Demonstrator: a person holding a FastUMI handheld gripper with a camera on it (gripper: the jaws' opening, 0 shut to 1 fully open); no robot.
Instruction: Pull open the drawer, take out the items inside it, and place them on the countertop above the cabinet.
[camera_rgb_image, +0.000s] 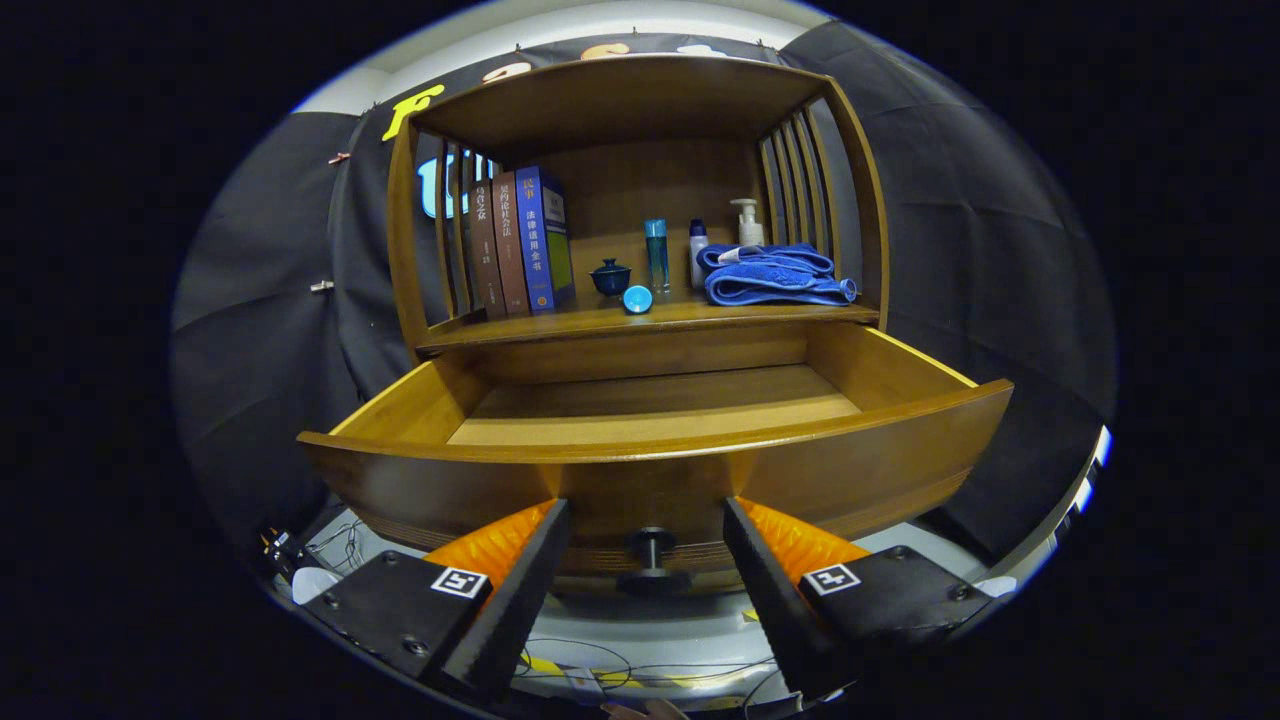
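Observation:
A wooden cabinet has its drawer (650, 470) pulled out towards me, and the drawer floor that shows is bare wood. The drawer's dark round knob (652, 560) sits between my fingertips, apart from both. My gripper (648, 515) is open, just in front of the drawer's front panel. On the countertop (560, 325) above the drawer lie a folded blue towel (775, 277), a dark blue lidded cup (610, 277), a small light blue cap (637, 299), a tall blue bottle (656, 255), a white bottle (698, 252) and a pump bottle (748, 222).
Several books (520, 242) stand upright at the countertop's left end. Slatted wooden sides and a top board enclose the shelf. Cables (600, 665) lie on the pale floor below the drawer. Black cloth hangs behind and beside the cabinet.

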